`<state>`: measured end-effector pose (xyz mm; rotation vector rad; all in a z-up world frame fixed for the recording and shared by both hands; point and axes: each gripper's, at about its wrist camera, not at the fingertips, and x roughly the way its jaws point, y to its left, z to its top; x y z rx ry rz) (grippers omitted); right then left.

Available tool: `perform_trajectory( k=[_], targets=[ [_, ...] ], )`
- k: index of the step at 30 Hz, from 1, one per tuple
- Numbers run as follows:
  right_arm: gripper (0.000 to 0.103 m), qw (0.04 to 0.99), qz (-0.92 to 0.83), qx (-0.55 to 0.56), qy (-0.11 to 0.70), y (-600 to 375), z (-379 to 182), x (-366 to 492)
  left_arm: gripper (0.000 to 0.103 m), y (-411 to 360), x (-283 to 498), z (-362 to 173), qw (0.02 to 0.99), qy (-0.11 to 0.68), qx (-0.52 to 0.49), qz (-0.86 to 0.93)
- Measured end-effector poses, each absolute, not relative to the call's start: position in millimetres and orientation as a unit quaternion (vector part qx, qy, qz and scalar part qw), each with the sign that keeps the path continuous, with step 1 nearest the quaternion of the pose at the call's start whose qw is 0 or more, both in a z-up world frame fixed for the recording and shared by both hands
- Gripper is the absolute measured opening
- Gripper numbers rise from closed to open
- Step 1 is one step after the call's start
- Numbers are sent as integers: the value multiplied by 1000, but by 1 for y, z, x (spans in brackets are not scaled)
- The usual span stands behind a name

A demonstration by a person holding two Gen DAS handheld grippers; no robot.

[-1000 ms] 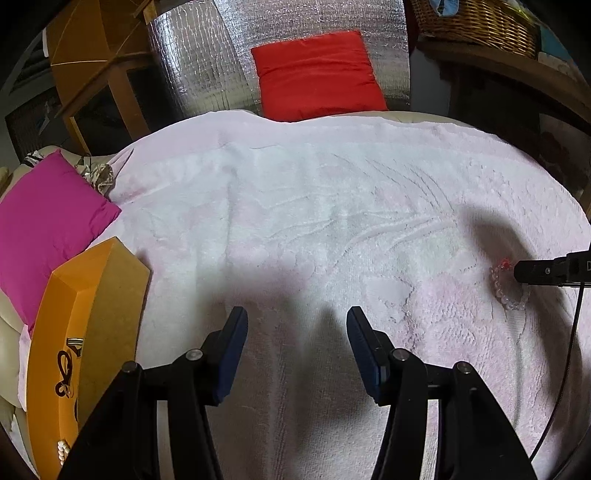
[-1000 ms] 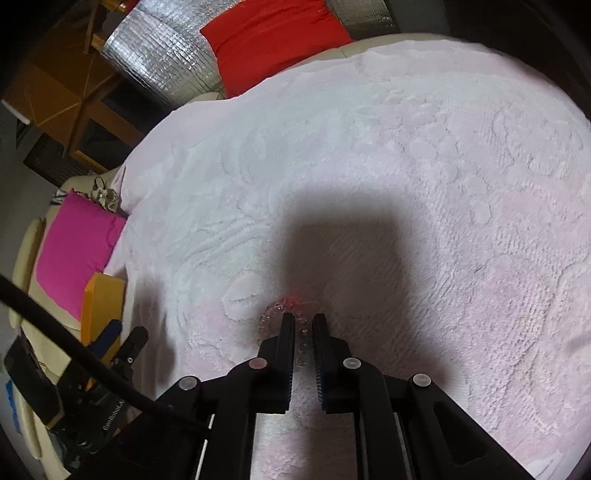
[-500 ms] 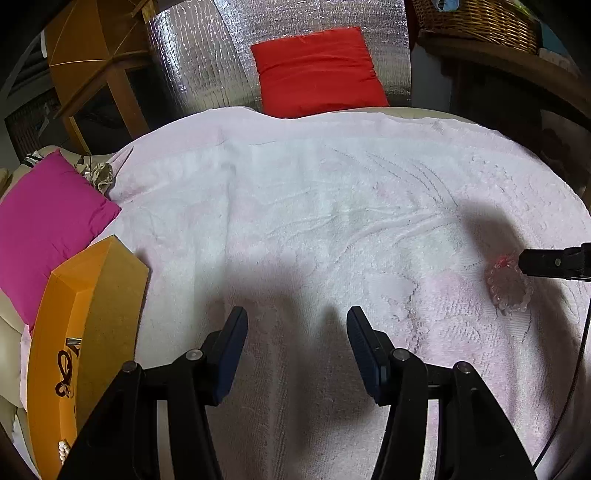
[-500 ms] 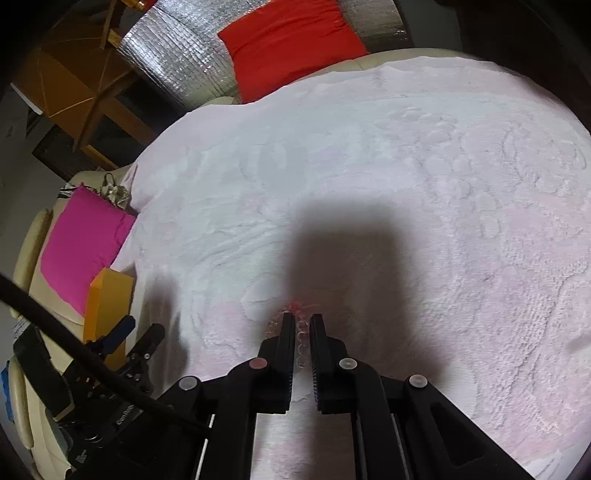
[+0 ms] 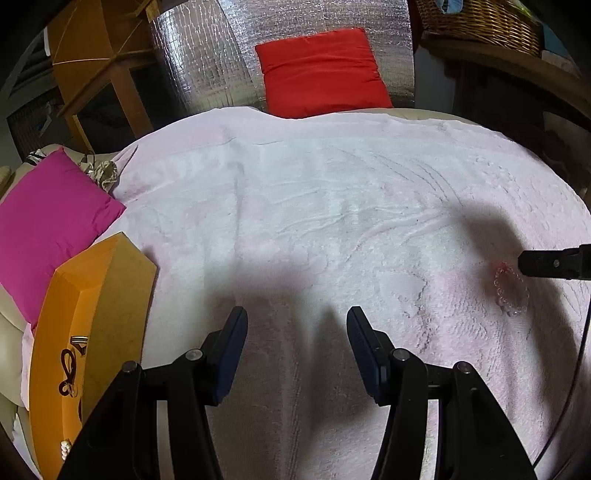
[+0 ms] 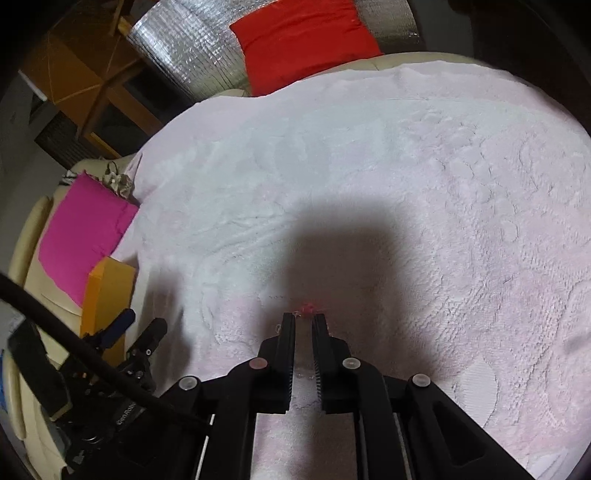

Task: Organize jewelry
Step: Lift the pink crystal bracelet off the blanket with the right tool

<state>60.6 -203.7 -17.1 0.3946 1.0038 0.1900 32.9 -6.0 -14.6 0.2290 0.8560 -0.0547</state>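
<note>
A clear-bead bracelet [image 5: 511, 291] with a small red knot hangs from my right gripper [image 5: 521, 263], a little above the pale pink towel [image 5: 314, 206]. In the right wrist view my right gripper [image 6: 303, 318] is shut on the bracelet [image 6: 306, 308]; only the red knot shows past the tips. My left gripper [image 5: 295, 332] is open and empty, low over the towel. An orange jewelry box [image 5: 88, 325] stands at the left, with a pearl strand at its lower edge.
A magenta cushion [image 5: 48, 221] lies left of the towel and a red cushion [image 5: 321, 70] at the back against silver foil. A wooden frame [image 5: 96, 55] stands far left and a wicker basket [image 5: 480, 22] sits on a shelf far right.
My right gripper has risen with the bracelet, which now hangs from its tips instead of lying on the towel. My left gripper has hardly moved.
</note>
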Motion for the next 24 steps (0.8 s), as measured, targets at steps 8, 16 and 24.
perform_trajectory(
  k=[8,16,24],
  targets=[
    [27,845,61,159,507,-210,-28,64,57,-8,33,-15,902,415,115,-27],
    [17,865,66,89,490,-184,-31,62,57,-9,33,-17,901,416,118,-28],
    [9,877,104,106,457,-191,-17,56,57,-5,33,-15,902,416,110,-30]
  ],
)
